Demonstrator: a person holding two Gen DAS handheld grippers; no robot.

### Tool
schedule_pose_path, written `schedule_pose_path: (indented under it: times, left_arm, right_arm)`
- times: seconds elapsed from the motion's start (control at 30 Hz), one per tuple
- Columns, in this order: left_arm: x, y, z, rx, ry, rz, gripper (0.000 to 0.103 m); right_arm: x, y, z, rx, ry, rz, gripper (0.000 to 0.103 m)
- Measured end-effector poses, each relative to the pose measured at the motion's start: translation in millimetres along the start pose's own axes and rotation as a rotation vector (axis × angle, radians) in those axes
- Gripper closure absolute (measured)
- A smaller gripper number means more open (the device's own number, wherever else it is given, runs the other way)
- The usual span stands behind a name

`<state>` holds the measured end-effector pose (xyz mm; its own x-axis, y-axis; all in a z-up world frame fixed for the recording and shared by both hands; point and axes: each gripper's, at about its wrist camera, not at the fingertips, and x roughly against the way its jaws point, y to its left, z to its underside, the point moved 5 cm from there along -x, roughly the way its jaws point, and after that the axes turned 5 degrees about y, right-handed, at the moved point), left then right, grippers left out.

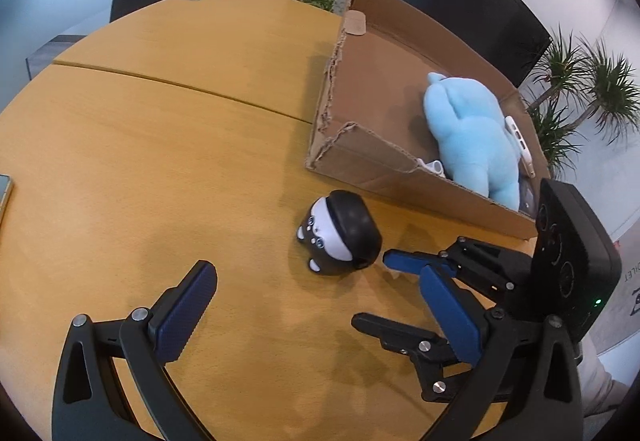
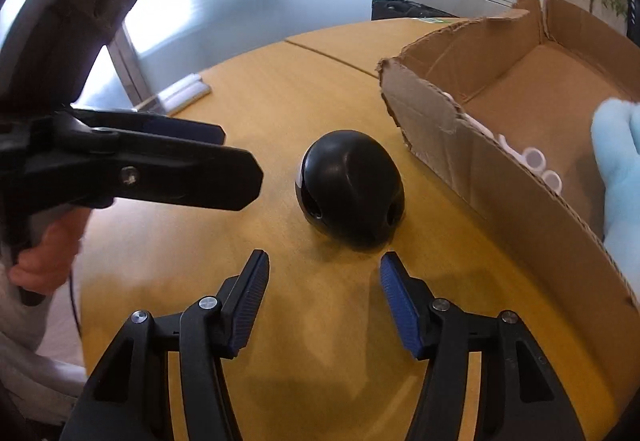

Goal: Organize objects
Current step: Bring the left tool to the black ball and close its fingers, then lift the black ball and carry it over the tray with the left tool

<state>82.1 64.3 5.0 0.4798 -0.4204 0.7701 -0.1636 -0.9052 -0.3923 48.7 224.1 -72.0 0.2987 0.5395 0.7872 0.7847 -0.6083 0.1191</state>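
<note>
A small black-and-white panda figure point(image 1: 340, 233) lies on its side on the wooden table point(image 1: 180, 145), just in front of an open cardboard box point(image 1: 360, 157). In the right wrist view only the figure's black back point(image 2: 350, 193) shows. My left gripper point(image 1: 316, 279) is open, and the figure lies just beyond its fingertips. My right gripper point(image 2: 324, 257) is open too, with the figure a little ahead of its blue pads and nothing between them. It comes in from the right point(image 1: 370, 287) in the left wrist view. The left gripper point(image 2: 243, 153) reaches in from the left.
In the box lie a light-blue plush point(image 1: 472, 137), a white phone-like thing point(image 1: 520, 145) and white cylinders point(image 2: 536, 159). A phone point(image 1: 4, 193) lies at the table's left edge and a white packet point(image 2: 188, 93) at its far edge. A hand point(image 2: 44, 249) holds the left gripper.
</note>
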Motion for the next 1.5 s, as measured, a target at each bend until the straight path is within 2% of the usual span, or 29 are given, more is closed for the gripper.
schedule_pose_path:
  times: [0.1,0.2,0.33,0.4,0.57,0.67,0.93,1.0,1.37,1.5]
  left_arm:
    - [-12.5,-3.9,-8.4,0.010,0.030,0.008,0.003]
    - [-23.3,-12.3,-14.6,-0.014,0.052,0.018,0.009]
    - [-34.7,-15.6,-16.0,-0.025,0.081,-0.008,0.010]
    - [-37.2,-14.9,-15.5,-0.024,0.087,0.002,0.010]
    - [-42.6,-8.6,-15.9,0.004,0.100,0.038,0.015]
    - [-47.4,-5.4,-14.1,0.011,0.119,0.035,0.022]
    - [-45.6,-5.4,-7.8,0.005,0.126,0.028,0.032]
    - [-45.8,-4.0,-5.7,0.004,0.132,0.017,0.043]
    - [-37.5,-11.7,11.4,-0.027,0.119,0.014,0.043]
    - [-37.7,-16.3,13.7,-0.047,0.103,-0.014,0.043]
  right_arm:
    - [0.5,-8.5,-9.9,-0.034,-0.043,0.040,0.044]
    - [-4.2,-3.4,-16.1,-0.010,-0.043,0.062,0.044]
    - [-12.3,-0.8,-26.8,0.029,-0.036,0.082,0.037]
    - [-21.8,1.7,-34.9,0.042,-0.036,0.088,0.033]
    - [-37.2,-0.5,-44.1,0.025,-0.003,0.034,0.033]
    - [-39.4,-2.3,-45.8,0.018,0.004,0.026,0.039]
    - [-41.1,1.8,-46.0,0.008,0.002,0.028,0.039]
    - [-41.4,2.7,-45.9,0.012,0.003,0.032,0.039]
    - [-36.4,9.5,-33.8,0.025,0.005,0.034,0.039]
    - [-33.2,15.9,-28.3,0.037,0.005,0.035,0.039]
